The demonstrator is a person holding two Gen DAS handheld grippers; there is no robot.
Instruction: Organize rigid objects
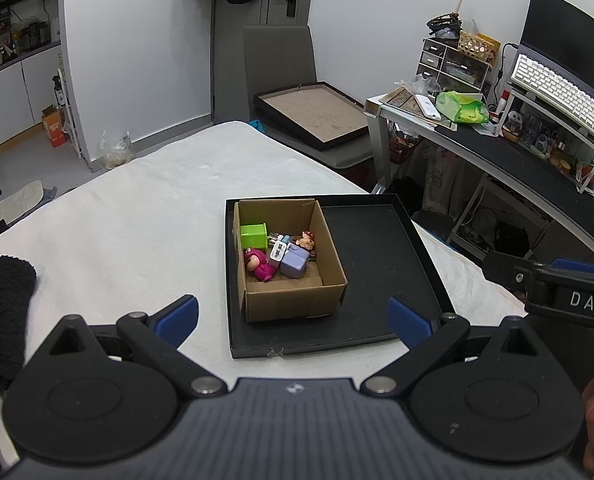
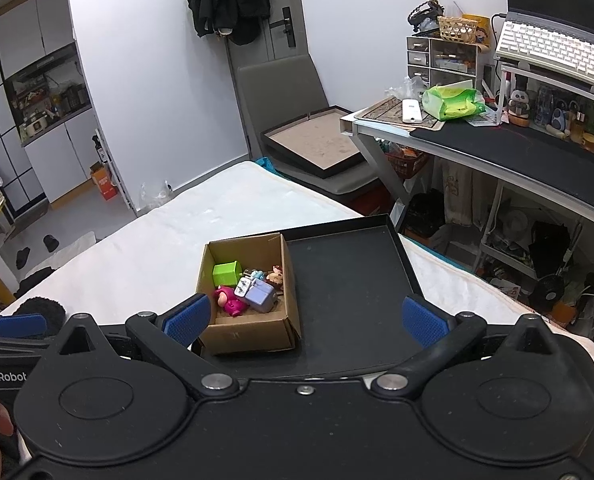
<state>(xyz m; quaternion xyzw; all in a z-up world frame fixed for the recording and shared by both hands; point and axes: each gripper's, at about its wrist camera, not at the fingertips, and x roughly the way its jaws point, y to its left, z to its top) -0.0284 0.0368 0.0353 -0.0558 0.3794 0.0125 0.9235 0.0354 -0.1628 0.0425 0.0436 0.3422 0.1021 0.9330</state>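
A brown cardboard box stands in the left half of a shallow black tray on the white bed. Inside lie a green cube, a pink figure, a lilac block and a brown-haired figure. My left gripper is open and empty, just short of the tray's near edge. My right gripper is open and empty, above the tray's near side.
The white bed spreads left. A black fuzzy cloth lies at its left edge. A grey chair holding a framed board stands beyond. A cluttered desk with keyboard runs along the right.
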